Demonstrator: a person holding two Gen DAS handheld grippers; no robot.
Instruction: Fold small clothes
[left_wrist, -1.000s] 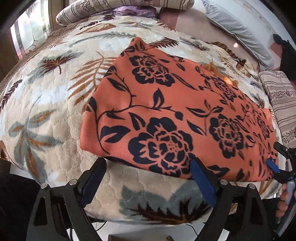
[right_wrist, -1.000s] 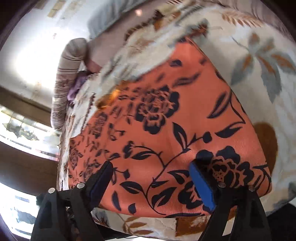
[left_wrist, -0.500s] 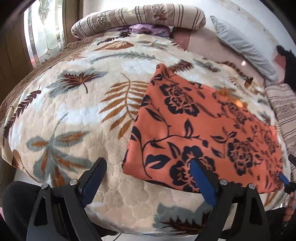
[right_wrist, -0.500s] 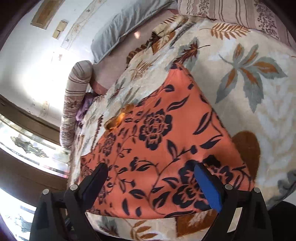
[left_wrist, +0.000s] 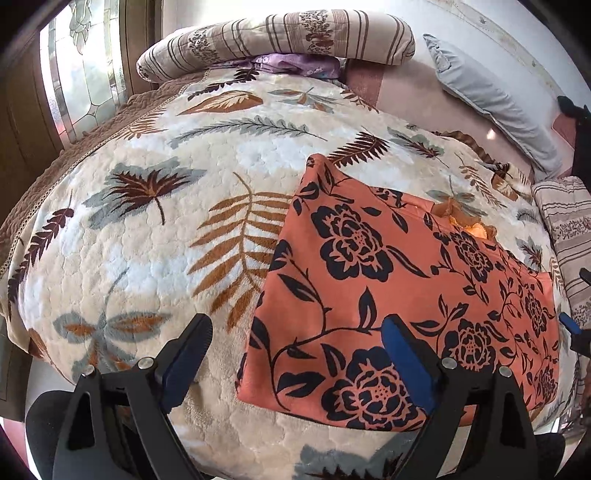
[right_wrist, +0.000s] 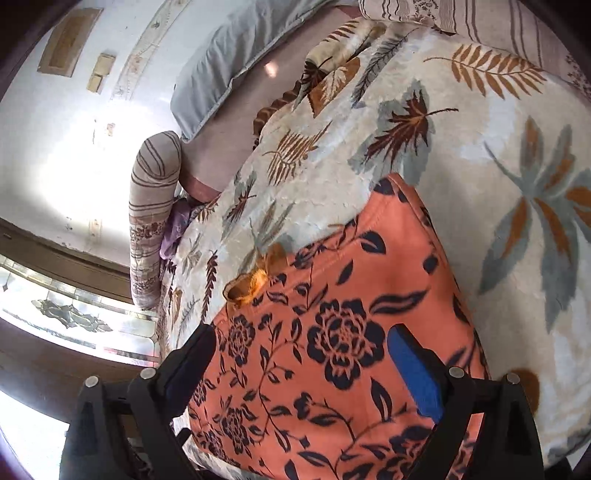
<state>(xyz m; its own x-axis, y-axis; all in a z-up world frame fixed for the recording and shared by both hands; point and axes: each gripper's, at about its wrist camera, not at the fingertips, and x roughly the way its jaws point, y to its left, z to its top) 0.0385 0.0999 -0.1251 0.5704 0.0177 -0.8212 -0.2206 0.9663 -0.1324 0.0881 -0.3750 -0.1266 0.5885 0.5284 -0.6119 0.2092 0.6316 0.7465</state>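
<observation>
Both claws empty right now. Left gripper (left_wrist: 295, 354) spread wide, nothing between the blue pads, hovering off the near left corner of the orange floral garment (left_wrist: 399, 306); one finger over the cloth edge, the other over bare blanket (left_wrist: 147, 229). Right gripper (right_wrist: 303, 369) just been opening up, now gaping too, cloth below it but not pinched, pads clear of the fabric. Looks like a let-go-and-pull-back after laying a fold, judging by how flat and squared-off the piece sits. Garment itself lying on the leaf-print blanket toward the near edge of the bed, tidy rectangle, far corner poking up a bit, plus a small amber frilly bit (right_wrist: 251, 280) sticking out at the far edge. Probably kept near the edge so both claws reach it easily. Further out: striped bolster (left_wrist: 273, 40) and a purple something (left_wrist: 295, 62) at the head end, grey pillow (left_wrist: 495, 103) by the wall, stained-glass window (left_wrist: 85, 74) off to the side. Probably one more fold left, or done — hard to call.
</observation>
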